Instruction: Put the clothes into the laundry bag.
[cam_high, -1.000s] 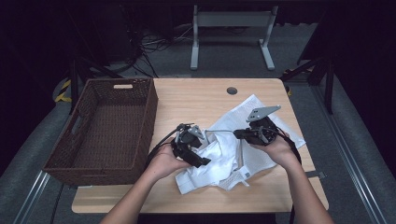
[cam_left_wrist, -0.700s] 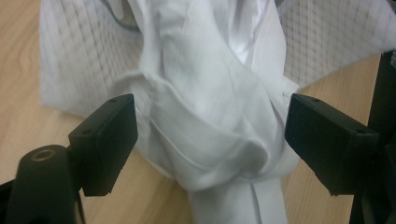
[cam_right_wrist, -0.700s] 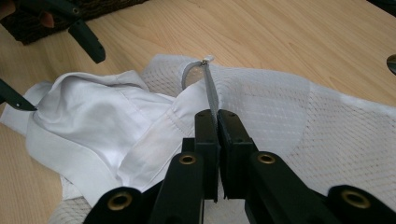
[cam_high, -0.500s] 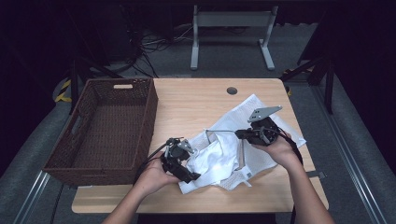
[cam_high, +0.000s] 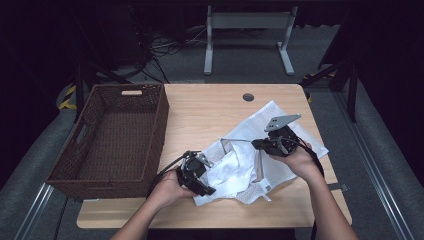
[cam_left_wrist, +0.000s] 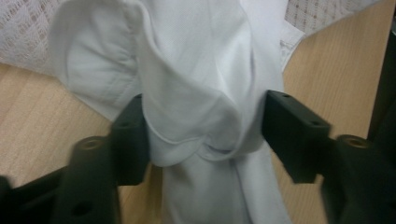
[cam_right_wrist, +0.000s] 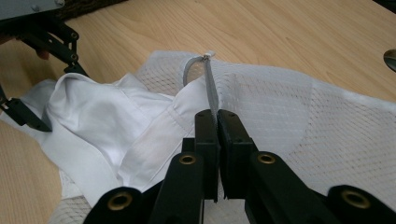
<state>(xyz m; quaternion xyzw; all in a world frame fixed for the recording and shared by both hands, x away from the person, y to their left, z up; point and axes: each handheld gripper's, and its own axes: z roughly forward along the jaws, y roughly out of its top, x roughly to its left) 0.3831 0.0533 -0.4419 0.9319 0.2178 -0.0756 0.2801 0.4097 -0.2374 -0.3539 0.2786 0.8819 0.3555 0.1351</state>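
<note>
We see the left tongs (cam_high: 204, 184) low at the near left edge of the white garment (cam_high: 231, 170), which lies bunched on the worktop (cam_high: 210, 107). In the left gripper view a thick fold of that white cloth sits between the two black jaws, which have just been closing; the fold touches both jaw faces, yet we cannot tell whether it is truly pinched.

The right tongs (cam_right_wrist: 216, 122) are clenched on a thin grey strap (cam_right_wrist: 211, 86) of the mesh laundry bag (cam_high: 272, 117). The strap runs taut away from the jaw tips to the bag's corner. The mesh bag spreads beneath and beyond the right tongs, with the white garment partly on it, between the two tongs.

A brown wicker basket (cam_high: 90, 131) stands well apart, out past the left tongs on the side away from the right tongs.
</note>
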